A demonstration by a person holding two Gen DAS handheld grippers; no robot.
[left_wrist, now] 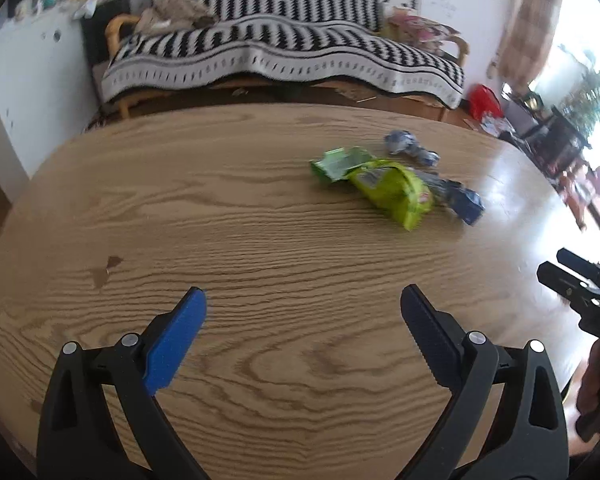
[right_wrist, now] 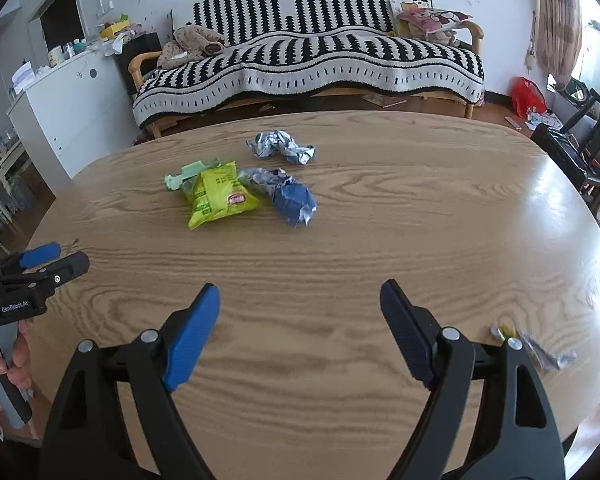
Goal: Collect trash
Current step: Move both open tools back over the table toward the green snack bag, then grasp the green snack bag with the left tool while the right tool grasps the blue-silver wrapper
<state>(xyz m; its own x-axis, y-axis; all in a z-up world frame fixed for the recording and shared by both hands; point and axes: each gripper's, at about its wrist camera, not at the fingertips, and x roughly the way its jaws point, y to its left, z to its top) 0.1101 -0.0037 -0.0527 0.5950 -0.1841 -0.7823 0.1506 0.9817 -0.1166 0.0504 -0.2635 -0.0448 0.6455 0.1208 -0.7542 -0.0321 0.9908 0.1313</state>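
Both tongs, left gripper (left_wrist: 303, 300) and right gripper (right_wrist: 300, 296), gape empty; pinch the light, crinkly green wrapper (right_wrist: 219, 197) at its puffed middle.

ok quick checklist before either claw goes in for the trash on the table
1. Left claw open and empty: ok.
2. Right claw open and empty: ok.
3. Bare wood between both claws and the pile, nothing in the way: ok.
4. Targets in view: yellow-green packet, blue crumpled wrapper, silver crumpled foil, pale green scrap: ok.
5. Small wrapper near the right claw, blurred, exact kind: cannot tell.
6. Bin or bag to drop trash into: cannot tell, none seen on the table.
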